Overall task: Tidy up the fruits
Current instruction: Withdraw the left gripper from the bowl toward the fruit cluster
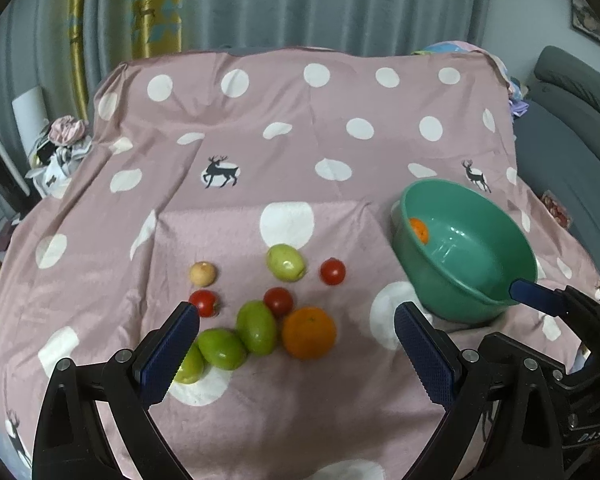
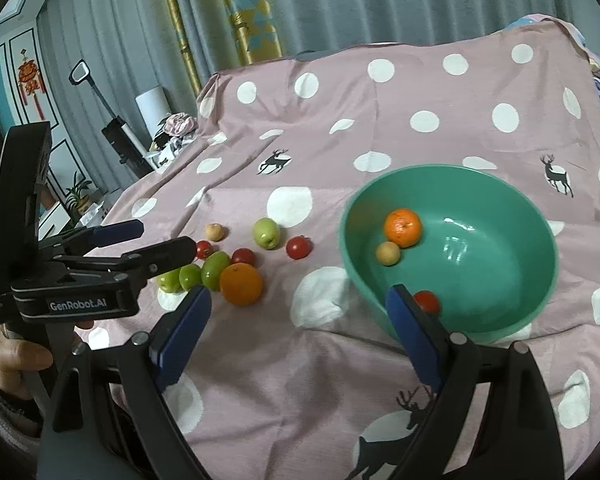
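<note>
A green bowl (image 2: 500,280) stands on the spotted pink cloth (image 2: 320,380) and holds an orange (image 2: 403,227), a small pale fruit (image 2: 387,253) and a red tomato (image 2: 427,301). Left of it lie an orange (image 1: 309,332), green fruits (image 1: 256,327), red tomatoes (image 1: 332,271) and a pale fruit (image 1: 203,273). My left gripper (image 1: 298,340) is open and empty above this cluster. My right gripper (image 2: 298,312) is open and empty at the bowl's near left rim.
The bowl (image 1: 464,248) sits right of the loose fruit. The cloth drops off at the left edge, where clutter (image 1: 60,148) and a white roll (image 1: 30,110) stand. A grey sofa (image 1: 572,128) is at the right. Curtains hang behind.
</note>
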The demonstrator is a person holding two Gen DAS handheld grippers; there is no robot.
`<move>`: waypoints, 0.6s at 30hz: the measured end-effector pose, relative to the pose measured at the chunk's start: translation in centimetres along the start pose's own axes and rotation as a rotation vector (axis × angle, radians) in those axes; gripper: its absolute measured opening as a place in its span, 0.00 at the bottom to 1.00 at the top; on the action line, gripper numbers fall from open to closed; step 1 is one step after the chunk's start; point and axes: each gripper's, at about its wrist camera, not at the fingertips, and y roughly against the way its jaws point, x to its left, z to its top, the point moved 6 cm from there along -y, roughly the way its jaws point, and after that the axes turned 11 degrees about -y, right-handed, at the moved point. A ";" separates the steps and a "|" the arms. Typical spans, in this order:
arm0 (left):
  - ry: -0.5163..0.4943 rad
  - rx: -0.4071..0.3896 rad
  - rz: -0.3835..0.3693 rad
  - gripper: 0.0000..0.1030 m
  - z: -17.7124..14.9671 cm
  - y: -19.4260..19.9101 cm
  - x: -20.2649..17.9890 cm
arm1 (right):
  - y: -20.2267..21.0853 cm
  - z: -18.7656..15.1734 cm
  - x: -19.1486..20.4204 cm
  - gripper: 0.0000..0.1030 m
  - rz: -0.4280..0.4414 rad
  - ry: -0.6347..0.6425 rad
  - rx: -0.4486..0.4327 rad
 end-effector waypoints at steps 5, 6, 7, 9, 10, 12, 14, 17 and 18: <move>0.008 0.012 -0.004 0.95 -0.5 -0.4 0.4 | -0.8 -0.3 0.6 0.87 0.004 0.014 0.024; 0.009 0.015 -0.005 0.95 -0.6 -0.5 0.5 | -0.9 -0.3 0.7 0.87 0.004 0.016 0.029; 0.011 0.019 -0.008 0.95 -0.8 -0.6 0.6 | -1.1 -0.4 0.7 0.87 0.004 0.018 0.035; 0.015 0.025 -0.015 0.95 -1.1 -0.8 0.9 | -1.5 -0.6 0.9 0.87 0.005 0.023 0.048; 0.018 0.028 -0.021 0.95 -1.4 -0.9 1.2 | -1.8 -0.7 1.0 0.87 0.005 0.025 0.056; 0.023 0.032 -0.035 0.95 -2.0 -1.0 1.6 | -2.3 -1.0 1.3 0.87 0.008 0.031 0.075; 0.018 0.035 -0.050 0.95 -2.8 -1.0 2.1 | -2.9 -1.5 1.6 0.87 0.015 0.042 0.102; 0.012 0.044 -0.067 0.95 -4.3 -1.0 3.0 | -4.1 -2.6 2.2 0.87 0.031 0.069 0.152; 0.016 0.047 -0.077 0.95 -4.8 -1.0 3.3 | -4.5 -2.9 2.4 0.87 0.032 0.078 0.169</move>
